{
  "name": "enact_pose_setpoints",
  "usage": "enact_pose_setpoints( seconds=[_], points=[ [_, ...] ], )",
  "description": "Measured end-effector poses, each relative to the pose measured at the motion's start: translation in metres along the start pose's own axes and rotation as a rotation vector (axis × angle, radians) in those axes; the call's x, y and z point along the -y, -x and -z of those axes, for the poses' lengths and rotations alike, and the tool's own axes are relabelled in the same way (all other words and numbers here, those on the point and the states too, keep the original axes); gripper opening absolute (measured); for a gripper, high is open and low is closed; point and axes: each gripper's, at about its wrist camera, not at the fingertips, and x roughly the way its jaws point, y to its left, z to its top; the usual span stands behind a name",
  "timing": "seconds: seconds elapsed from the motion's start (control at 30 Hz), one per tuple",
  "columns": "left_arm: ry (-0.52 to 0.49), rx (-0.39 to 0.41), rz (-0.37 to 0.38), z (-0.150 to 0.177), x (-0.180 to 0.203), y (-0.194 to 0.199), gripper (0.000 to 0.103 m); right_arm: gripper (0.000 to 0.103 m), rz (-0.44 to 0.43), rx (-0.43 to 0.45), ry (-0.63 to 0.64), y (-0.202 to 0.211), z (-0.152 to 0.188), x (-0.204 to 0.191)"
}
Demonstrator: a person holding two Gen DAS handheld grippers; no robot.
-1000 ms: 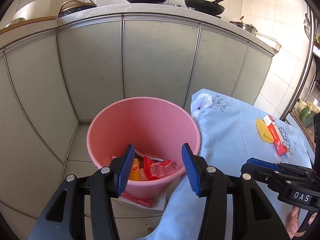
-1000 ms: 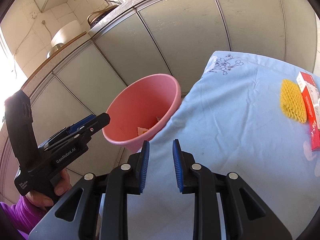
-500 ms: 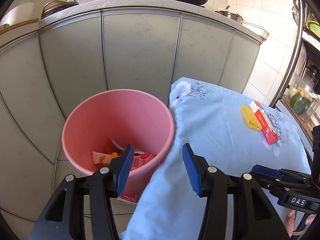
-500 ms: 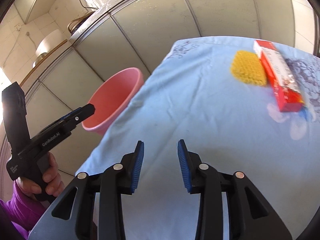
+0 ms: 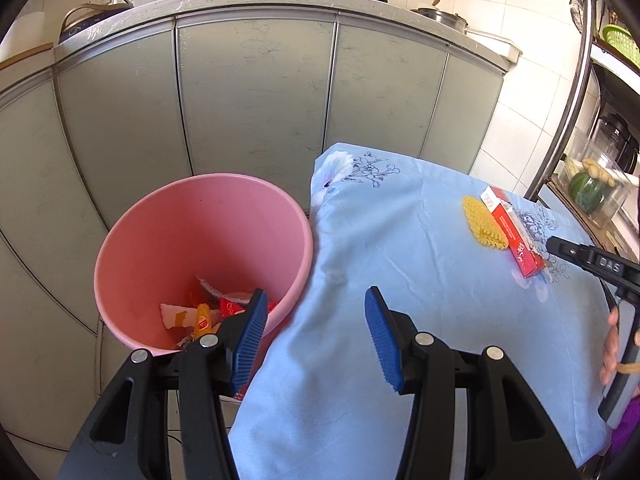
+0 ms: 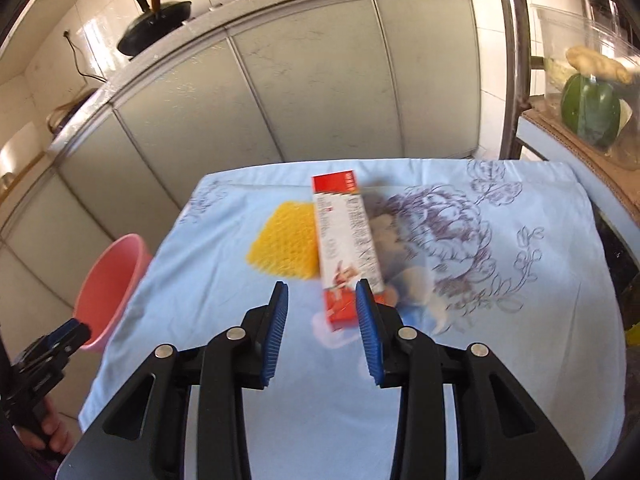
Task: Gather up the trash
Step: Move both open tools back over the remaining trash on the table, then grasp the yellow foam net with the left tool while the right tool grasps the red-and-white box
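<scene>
Fingers of the right gripper (image 6: 322,334) stand apart and hold nothing, poised low over the light blue floral cloth on the table (image 6: 480,360). Just ahead, the near end of a long red and white cardboard box (image 6: 346,248) lies flat, close to the right-hand finger rather than centred in the gap. Touching or just beside the box's left edge lies a yellow foam mesh sleeve (image 6: 282,242); contact cannot be confirmed through motion blur.

Fingers of the left gripper (image 5: 316,338) are likewise released and empty, held over the table's left edge. Beyond them, off the table and lower down, stands a round pink plastic bucket (image 5: 192,220) already containing several red, orange and white wrappers (image 5: 208,312).

Assessment: the step in hand appears to be the right gripper's approach to the box. Recommended practice: shift slightly right so the box sits centred between the fingers, align them across its narrow width, descend until they straddle both long sides, then close firmly. Risk noted: the sleeve may be caught or dragged along.
</scene>
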Motion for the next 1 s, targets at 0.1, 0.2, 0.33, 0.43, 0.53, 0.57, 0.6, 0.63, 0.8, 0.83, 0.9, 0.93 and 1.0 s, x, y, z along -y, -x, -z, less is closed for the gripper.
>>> enact_pose_setpoints(
  seconds=[0.1, 0.2, 0.33, 0.43, 0.53, 0.57, 0.6, 0.63, 0.8, 0.83, 0.9, 0.93, 1.0],
  points=[
    [0.01, -0.012, 0.016, -0.001, 0.003, -0.003, 0.05, 0.036, 0.045, -0.003, 0.038, -0.015, -0.009, 0.0],
    [0.0, -0.022, 0.021, -0.002, 0.009, -0.006, 0.05, 0.036, 0.048, -0.041, 0.065, -0.036, -0.017, 0.0],
    [-0.021, -0.023, 0.019, -0.005, 0.017, -0.007, 0.05, 0.043, 0.071, -0.037, 0.094, -0.047, -0.018, -0.007],
    [-0.028, -0.028, 0.026, -0.007, 0.023, -0.009, 0.05, 0.043, 0.094, -0.024, 0.097, -0.052, -0.02, -0.004],
    [-0.047, -0.034, 0.038, -0.009, 0.034, -0.014, 0.05, 0.043, 0.093, -0.026, 0.066, -0.055, -0.019, 0.006],
    [-0.055, -0.037, 0.041, -0.01, 0.037, -0.015, 0.05, 0.043, 0.093, -0.035, 0.058, -0.058, -0.018, 0.009],
    [-0.062, -0.04, 0.047, -0.012, 0.042, -0.017, 0.05, 0.043, 0.088, -0.043, 0.045, -0.061, -0.016, 0.013],
    [-0.068, -0.041, 0.059, -0.014, 0.047, -0.019, 0.05, 0.043, 0.078, -0.038, 0.039, -0.061, -0.015, 0.016],
    [-0.095, -0.045, 0.117, -0.029, 0.073, -0.027, 0.05, 0.043, 0.081, -0.042, 0.023, -0.052, -0.01, 0.019],
    [-0.103, -0.045, 0.13, -0.032, 0.079, -0.029, 0.05, 0.043, 0.098, -0.035, 0.013, -0.047, -0.007, 0.02],
    [-0.12, -0.046, 0.152, -0.038, 0.092, -0.035, 0.05, 0.043, 0.123, -0.028, -0.014, -0.038, 0.0, 0.024],
    [-0.125, -0.048, 0.166, -0.04, 0.098, -0.039, 0.05, 0.043, 0.137, -0.018, -0.032, -0.031, 0.006, 0.026],
    [-0.134, -0.056, 0.185, -0.044, 0.109, -0.049, 0.05, 0.043, 0.172, -0.004, -0.053, -0.021, 0.015, 0.03]
  ],
)
